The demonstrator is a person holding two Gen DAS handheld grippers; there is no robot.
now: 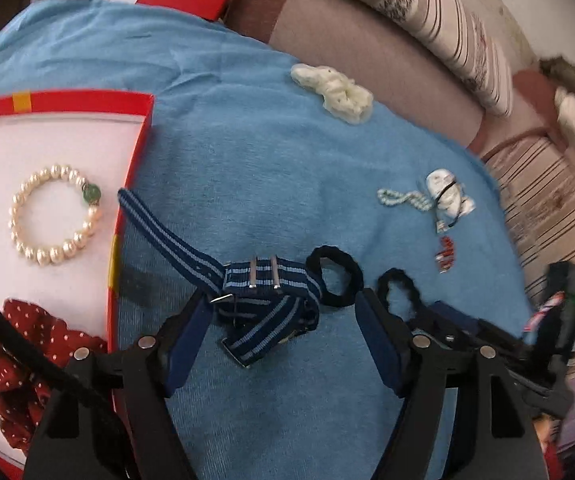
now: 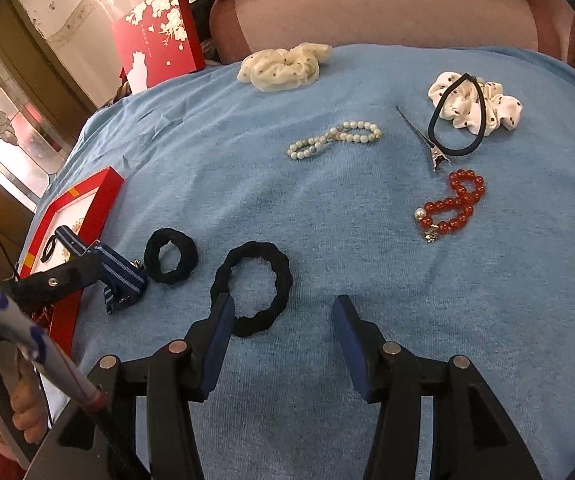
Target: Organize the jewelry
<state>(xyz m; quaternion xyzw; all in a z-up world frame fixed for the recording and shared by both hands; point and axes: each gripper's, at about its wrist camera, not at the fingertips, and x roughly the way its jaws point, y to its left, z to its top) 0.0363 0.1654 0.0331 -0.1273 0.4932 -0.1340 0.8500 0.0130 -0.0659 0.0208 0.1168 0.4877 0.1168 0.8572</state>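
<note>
A navy striped watch strap (image 1: 247, 288) lies on the blue towel (image 1: 247, 140) between the open fingers of my left gripper (image 1: 283, 312); it also shows in the right wrist view (image 2: 119, 276). Two black hair ties (image 2: 171, 256) (image 2: 252, 288) lie beside it. My right gripper (image 2: 283, 320) is open over the towel, its left finger at the larger tie's edge. The red box (image 1: 137, 160) at left holds a pearl bracelet (image 1: 55, 216) and a red dotted scrunchie (image 1: 27, 360).
Farther on the towel lie a pale bead bracelet (image 2: 335, 138), a red bead bracelet (image 2: 453, 204), a metal hair clip (image 2: 419, 136), a white dotted scrunchie with a black elastic (image 2: 475, 108) and a cream scrunchie (image 2: 283, 66). A red lid (image 2: 155, 36) leans behind; sofa cushions beyond.
</note>
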